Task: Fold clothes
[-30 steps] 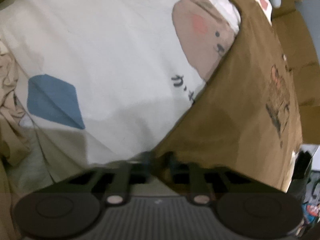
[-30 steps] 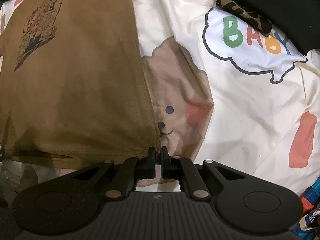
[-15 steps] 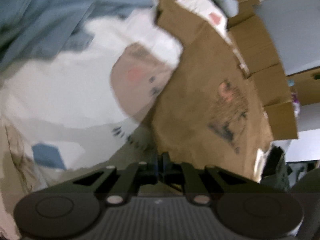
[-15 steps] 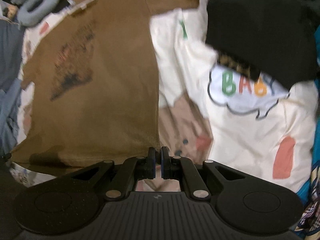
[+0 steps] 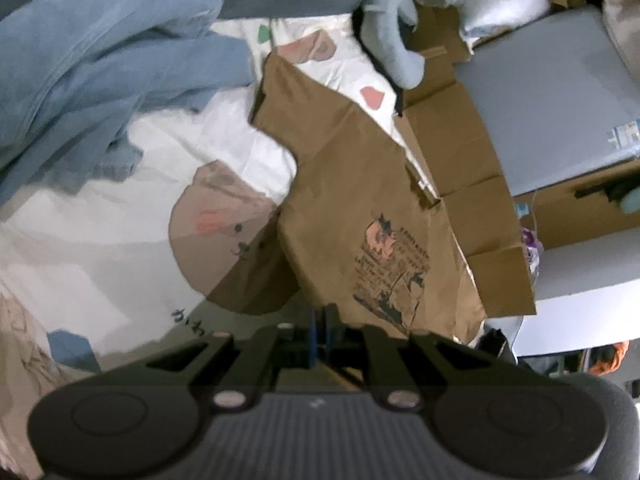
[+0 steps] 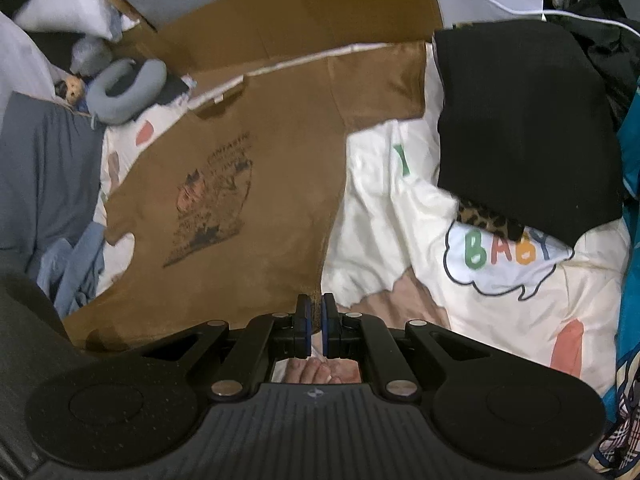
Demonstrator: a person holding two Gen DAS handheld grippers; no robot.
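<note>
Brown T-shirt point(image 6: 256, 208) hem pinched in both grippers' closed jaws.

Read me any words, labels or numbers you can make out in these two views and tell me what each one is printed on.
"BABY": coloured letters in a cloud outline on the white bedsheet.
Dark characters beside the bear print on the bedsheet: too blurred to read.
Dark print on the brown T-shirt chest: too small and blurred to read.
</note>
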